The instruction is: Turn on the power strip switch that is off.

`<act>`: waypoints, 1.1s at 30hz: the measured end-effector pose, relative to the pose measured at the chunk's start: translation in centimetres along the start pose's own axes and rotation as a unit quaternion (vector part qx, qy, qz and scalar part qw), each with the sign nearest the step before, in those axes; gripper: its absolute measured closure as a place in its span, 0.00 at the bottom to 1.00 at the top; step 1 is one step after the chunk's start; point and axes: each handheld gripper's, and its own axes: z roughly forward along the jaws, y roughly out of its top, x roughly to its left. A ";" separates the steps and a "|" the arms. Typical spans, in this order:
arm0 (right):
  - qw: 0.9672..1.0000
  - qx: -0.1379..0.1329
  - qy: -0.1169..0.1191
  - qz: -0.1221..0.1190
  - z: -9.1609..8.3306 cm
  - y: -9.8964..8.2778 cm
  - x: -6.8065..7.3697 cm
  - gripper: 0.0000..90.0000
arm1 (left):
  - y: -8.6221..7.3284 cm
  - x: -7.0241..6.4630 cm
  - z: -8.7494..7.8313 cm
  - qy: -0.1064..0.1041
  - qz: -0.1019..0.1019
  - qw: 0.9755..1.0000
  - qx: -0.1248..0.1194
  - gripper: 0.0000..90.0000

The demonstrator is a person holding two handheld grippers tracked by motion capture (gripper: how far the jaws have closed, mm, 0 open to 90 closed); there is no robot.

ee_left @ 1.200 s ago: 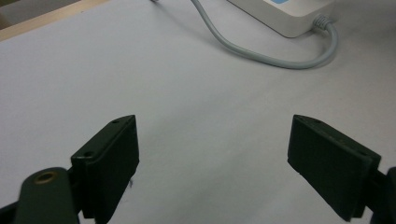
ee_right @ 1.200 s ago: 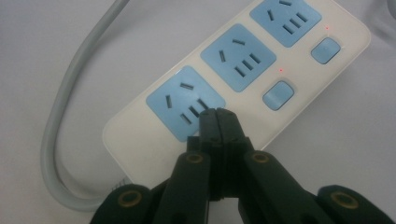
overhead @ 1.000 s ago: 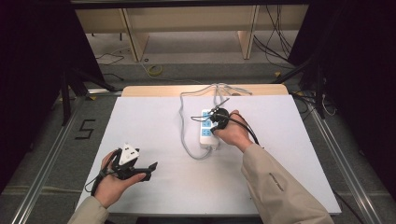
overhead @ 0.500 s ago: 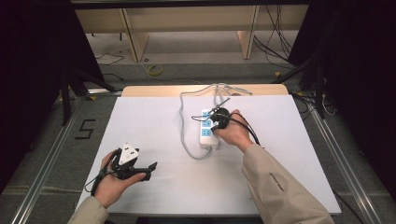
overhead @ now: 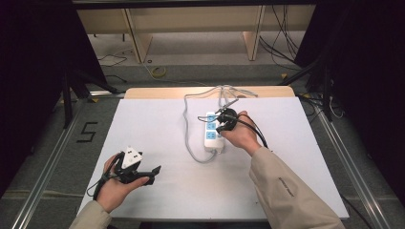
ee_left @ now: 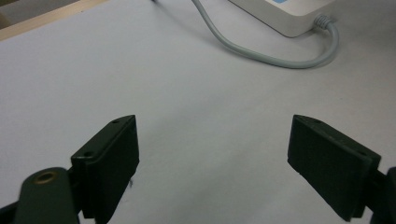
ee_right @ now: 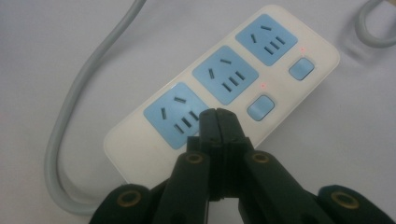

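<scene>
Right gripper (ee_right: 218,116): jaws clenched tight together, nothing between them, tips down on the white power strip (ee_right: 224,79) at its end blue socket (ee_right: 175,114), next to the nearest switch; contact itself I can't confirm. Two red indicator lights glow beside the other switches. Strip lies mid-counter (overhead: 157,129), grey cord (overhead: 191,143) looping off its near end. Left gripper (ee_left: 212,158): jaws released, spread wide, holding nothing, hovering over bare counter at the near left (overhead: 136,169). No containers. Versus the earlier frames: nothing has moved, both hands and strip in the same places.
</scene>
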 end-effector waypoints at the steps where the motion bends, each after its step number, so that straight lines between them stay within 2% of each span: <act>1: 1.000 -0.004 0.000 -0.001 -0.3 0.0 0.0 1.00 | 0.0 0.0 0.0 0.000 0.000 1.000 0.000 0.18; 17: 1.000 -0.025 -0.001 0.004 -1.7 -0.8 -0.5 1.00 | 0.0 0.0 0.0 0.001 -0.002 1.000 0.001 0.18; 33: 0.999 -0.036 -0.003 0.012 -3.1 -1.8 -0.9 0.94 | 0.0 0.0 0.0 0.001 -0.002 1.000 0.003 0.18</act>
